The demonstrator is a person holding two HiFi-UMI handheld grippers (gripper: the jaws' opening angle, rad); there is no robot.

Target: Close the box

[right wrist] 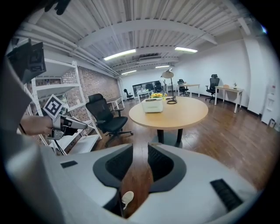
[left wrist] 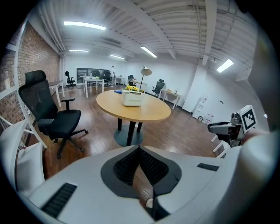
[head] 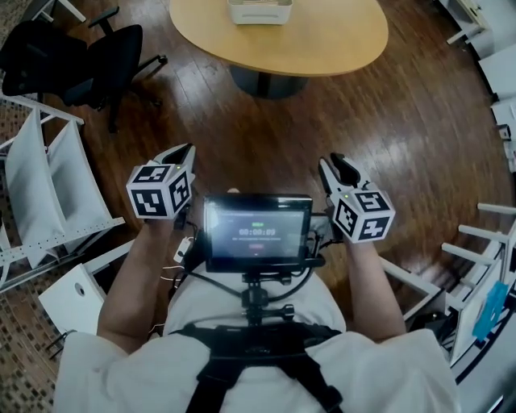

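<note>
A white box stands on the far side of a round wooden table, cut off by the top edge of the head view. It also shows small in the left gripper view as the box and in the right gripper view as the box; its lid is too small to make out. Both grippers are held close to the person's body, well short of the table. My left gripper has its jaws meeting at the tips, nothing between them. My right gripper stands open with only floor showing in the gap.
A small monitor on a chest rig sits between the grippers. A black office chair stands left of the table. White shelving is at the left and white frames at the right. Wooden floor lies between me and the table.
</note>
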